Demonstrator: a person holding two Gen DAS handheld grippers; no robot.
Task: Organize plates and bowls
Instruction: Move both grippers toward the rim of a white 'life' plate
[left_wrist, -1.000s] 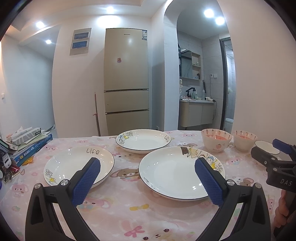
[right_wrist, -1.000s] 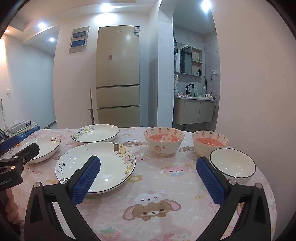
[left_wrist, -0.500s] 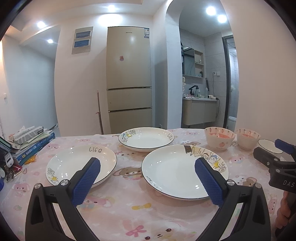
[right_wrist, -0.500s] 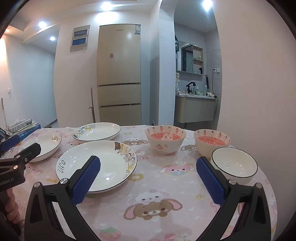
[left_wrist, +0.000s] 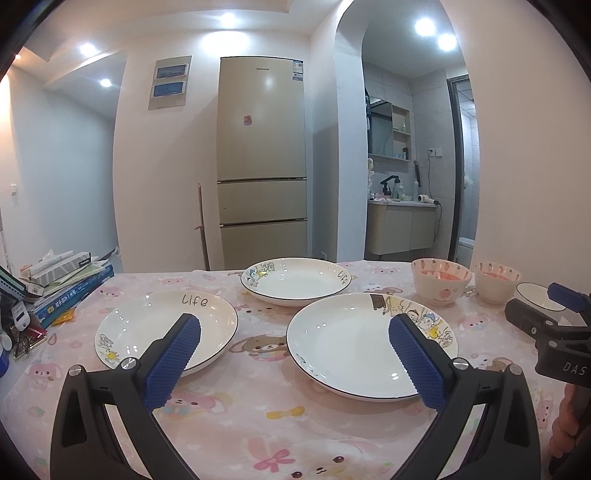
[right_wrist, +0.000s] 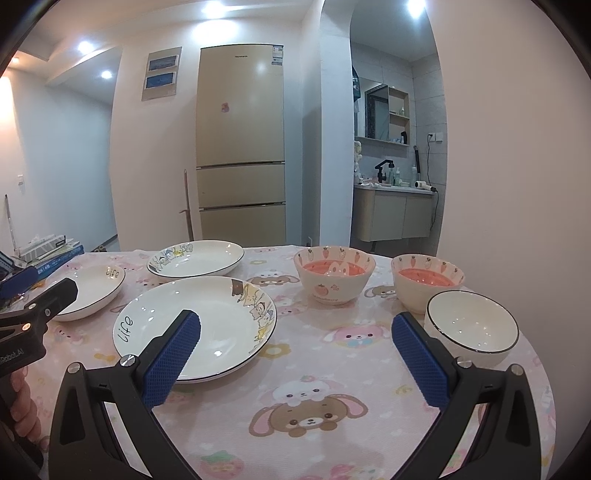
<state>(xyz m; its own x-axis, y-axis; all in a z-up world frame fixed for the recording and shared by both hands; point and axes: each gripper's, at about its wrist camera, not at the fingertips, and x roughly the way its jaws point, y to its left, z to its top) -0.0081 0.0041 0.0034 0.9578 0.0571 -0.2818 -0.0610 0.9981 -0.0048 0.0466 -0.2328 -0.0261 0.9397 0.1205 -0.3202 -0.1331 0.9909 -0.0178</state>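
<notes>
We hold both tongs above a round surface (right_wrist: 369, 369) covered with a pink cartoon-animal cloth. Our left tongs (left_wrist: 295, 354), black-armed with blue textured pads, are spread wide with nothing between them; our right tongs (right_wrist: 295, 350), built the same way, are likewise spread and empty.

Three shallow white ceramic plates with thin dark rims lie on the surface, each apart from the others. The nearest cartoon-decorated plate (left_wrist: 369, 347) sits in front of the left tongs, toward the right pad. The plate lettered "Life" (left_wrist: 166, 332) lies to its left, behind the left pad. The third plate (left_wrist: 295, 280) rests farther back, between the two.

To the right stand two cream bowls with carrot-patterned rims and pink insides: one (right_wrist: 334, 275) just right of the plates, the other (right_wrist: 426, 280) beyond it. A plain white bowl with a dark rim (right_wrist: 472, 328) sits nearest the right tongs' right pad, just beside the second carrot bowl.

A stack of books (left_wrist: 66, 284) rests at the surface's left edge.
</notes>
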